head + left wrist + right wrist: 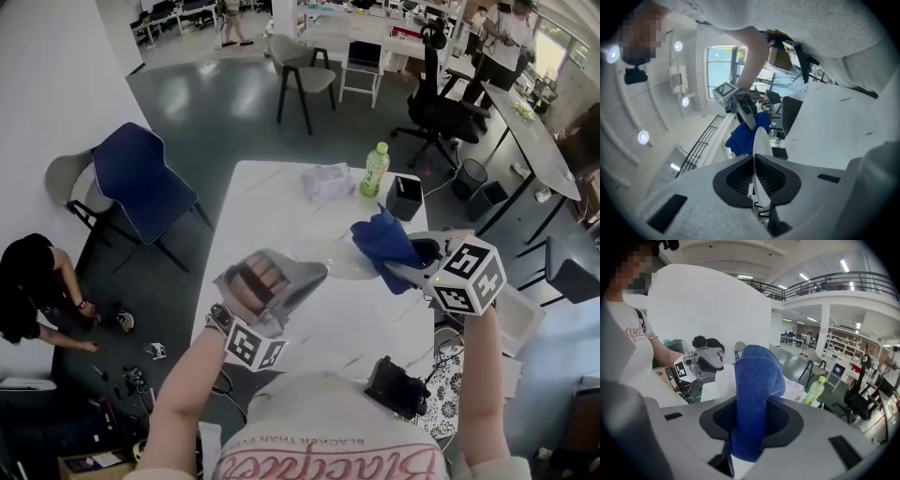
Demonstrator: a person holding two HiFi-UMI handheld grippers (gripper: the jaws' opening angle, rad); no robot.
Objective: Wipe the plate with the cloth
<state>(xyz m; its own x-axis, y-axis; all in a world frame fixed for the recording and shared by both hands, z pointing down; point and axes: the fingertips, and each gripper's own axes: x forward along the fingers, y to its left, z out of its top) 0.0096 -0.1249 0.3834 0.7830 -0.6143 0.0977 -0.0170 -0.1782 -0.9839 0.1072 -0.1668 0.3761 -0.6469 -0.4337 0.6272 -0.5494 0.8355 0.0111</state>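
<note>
My left gripper [302, 276] is shut on the rim of a pale, translucent plate [334, 259] and holds it above the white table [281, 202]. In the left gripper view the plate [759, 150] stands edge-on between the jaws [754, 164]. My right gripper [411, 259] is shut on a blue cloth [382, 239], whose bunched end lies at the plate's right edge; I cannot tell whether they touch. In the right gripper view the cloth [754, 394] fills the jaws [752, 423], with the plate [717, 383] and the left gripper [707, 361] just behind it.
At the table's far end stand a green bottle [375, 169], a black box [405, 198] and a crumpled plastic bag [326, 180]. A blue chair [141, 183] stands to the left, where a person [28, 281] crouches on the floor. A black device [397, 386] sits near my body.
</note>
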